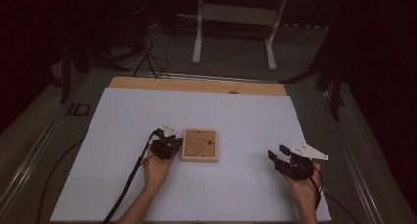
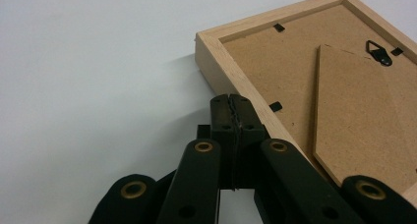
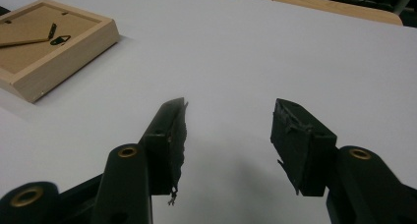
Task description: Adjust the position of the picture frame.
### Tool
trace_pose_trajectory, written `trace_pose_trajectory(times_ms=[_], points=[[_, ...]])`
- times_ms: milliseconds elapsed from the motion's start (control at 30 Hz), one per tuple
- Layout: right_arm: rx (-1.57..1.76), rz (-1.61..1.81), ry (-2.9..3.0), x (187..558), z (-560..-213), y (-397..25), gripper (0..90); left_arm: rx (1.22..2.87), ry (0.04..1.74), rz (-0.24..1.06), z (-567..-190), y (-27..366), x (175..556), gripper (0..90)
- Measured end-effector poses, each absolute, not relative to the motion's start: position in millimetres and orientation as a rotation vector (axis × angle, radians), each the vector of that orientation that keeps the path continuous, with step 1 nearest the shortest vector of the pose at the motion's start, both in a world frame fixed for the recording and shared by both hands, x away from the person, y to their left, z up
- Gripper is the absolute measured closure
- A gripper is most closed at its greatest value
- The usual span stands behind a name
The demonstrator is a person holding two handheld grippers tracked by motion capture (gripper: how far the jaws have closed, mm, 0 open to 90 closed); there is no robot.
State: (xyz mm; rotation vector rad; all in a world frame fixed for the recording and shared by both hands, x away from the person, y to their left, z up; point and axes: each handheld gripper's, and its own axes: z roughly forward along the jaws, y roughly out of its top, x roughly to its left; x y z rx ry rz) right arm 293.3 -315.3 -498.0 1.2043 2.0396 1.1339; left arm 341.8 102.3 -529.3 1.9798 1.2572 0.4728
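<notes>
A small wooden picture frame (image 1: 200,145) lies face down in the middle of the white sheet, its brown backing board and stand showing. In the left gripper view the frame (image 2: 314,81) fills the upper right, with a black hanger hook near its far edge. My left gripper (image 1: 178,142) is shut with nothing between its jaws, and its tips (image 2: 231,106) rest against the frame's left rim. My right gripper (image 1: 276,153) stands open near the sheet's right front, well away from the frame (image 3: 49,42), with nothing between its fingers (image 3: 228,130).
The white sheet (image 1: 147,111) covers a wooden tabletop (image 1: 196,84) whose far edge shows. A white table stand (image 1: 236,17) and cables are on the floor beyond. Cables trail from both grippers toward the front edge.
</notes>
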Motion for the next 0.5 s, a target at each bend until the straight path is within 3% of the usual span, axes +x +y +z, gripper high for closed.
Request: trace_pose_trajectory(times_ms=[500], points=[[1.202,1.133,2.041,293.3,-498.2,-314.7,46.7,2.016,1.195,0.494,-519.4,111.8,323.0,85.2]])
